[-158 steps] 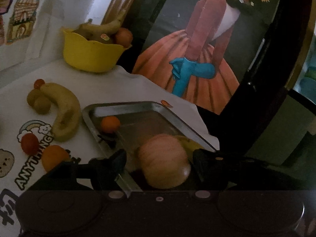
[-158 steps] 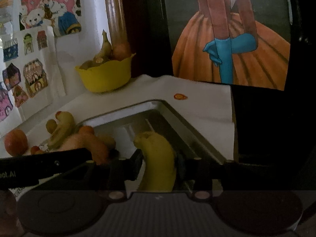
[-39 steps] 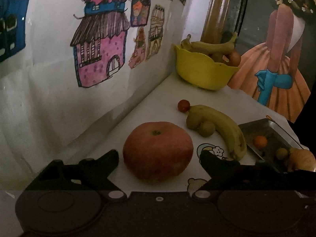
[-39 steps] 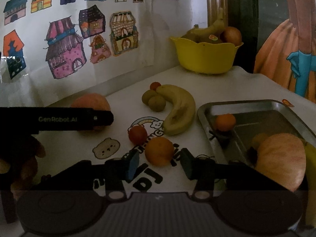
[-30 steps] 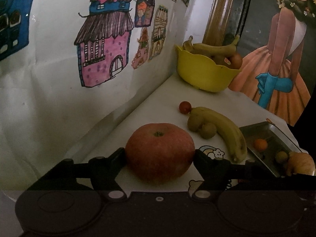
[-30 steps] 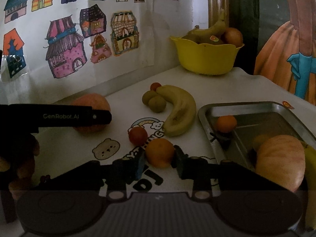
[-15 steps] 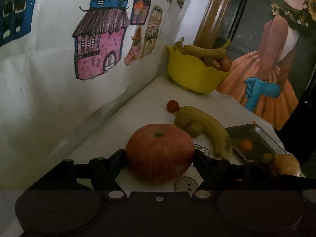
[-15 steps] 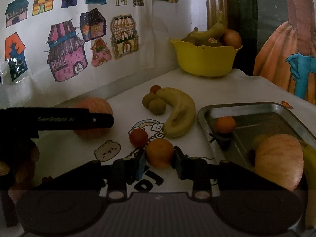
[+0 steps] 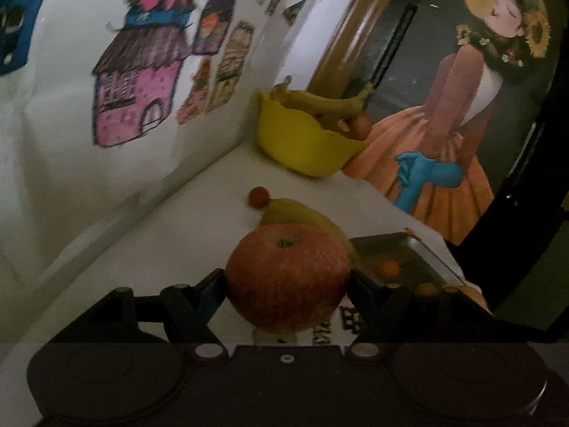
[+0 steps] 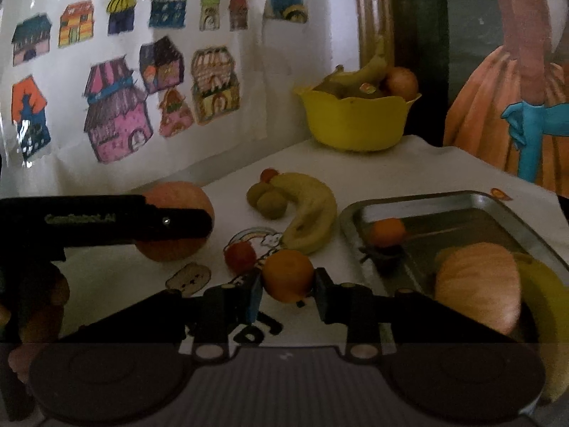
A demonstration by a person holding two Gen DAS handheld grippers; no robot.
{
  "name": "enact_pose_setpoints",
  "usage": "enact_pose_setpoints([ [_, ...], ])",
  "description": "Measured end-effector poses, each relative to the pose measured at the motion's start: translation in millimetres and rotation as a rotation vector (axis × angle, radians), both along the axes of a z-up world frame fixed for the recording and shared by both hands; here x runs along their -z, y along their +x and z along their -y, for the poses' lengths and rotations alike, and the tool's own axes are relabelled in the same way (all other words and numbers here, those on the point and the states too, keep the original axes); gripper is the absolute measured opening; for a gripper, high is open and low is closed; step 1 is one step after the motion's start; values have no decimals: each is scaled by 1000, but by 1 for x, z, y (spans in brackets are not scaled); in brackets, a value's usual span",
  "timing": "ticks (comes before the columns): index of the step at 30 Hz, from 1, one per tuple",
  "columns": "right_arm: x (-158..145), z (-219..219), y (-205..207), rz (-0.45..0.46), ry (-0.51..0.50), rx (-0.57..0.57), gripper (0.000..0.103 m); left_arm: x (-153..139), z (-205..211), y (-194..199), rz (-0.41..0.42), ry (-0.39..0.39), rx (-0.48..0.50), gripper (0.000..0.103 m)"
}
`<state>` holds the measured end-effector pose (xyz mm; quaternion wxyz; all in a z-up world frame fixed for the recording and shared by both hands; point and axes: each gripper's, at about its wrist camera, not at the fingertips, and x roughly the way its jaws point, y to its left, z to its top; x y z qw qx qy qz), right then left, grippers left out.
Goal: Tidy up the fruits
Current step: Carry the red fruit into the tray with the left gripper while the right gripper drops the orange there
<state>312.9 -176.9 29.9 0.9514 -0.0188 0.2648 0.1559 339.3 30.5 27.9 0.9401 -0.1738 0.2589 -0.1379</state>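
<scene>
My left gripper (image 9: 288, 281) is shut on a big red apple (image 9: 287, 277) and holds it above the white table; the apple also shows in the right wrist view (image 10: 177, 220) behind the left gripper's black finger. My right gripper (image 10: 288, 286) is shut on a small orange (image 10: 288, 275) just left of the metal tray (image 10: 498, 203). The tray holds a small orange (image 10: 386, 231), a pale apple (image 10: 476, 284) and a banana (image 10: 547, 306). On the table lie a banana (image 10: 313, 213), two kiwis (image 10: 266, 197) and two small red fruits (image 10: 240, 257).
A yellow bowl (image 10: 355, 121) with bananas and a round fruit stands at the back by the wall. House drawings cover the wall on the left. A painting of a woman in an orange dress (image 9: 448, 121) stands behind the table's far edge.
My left gripper closed on the red apple and has lifted it, swinging toward the tray. My right gripper closed on the orange and has raised it slightly.
</scene>
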Motion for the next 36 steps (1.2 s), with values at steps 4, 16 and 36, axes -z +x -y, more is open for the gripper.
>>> enact_pose_setpoints([
  [4, -15, 18, -9, 59, 24, 55, 35, -8, 17, -3, 18, 15, 2, 75],
  [16, -42, 105, -29, 218, 83, 385, 35, -25, 96, 14, 41, -52, 110, 75],
  [36, -23, 131, -20, 83, 57, 436, 35, 1, 145, 48, -15, -16, 168, 75],
])
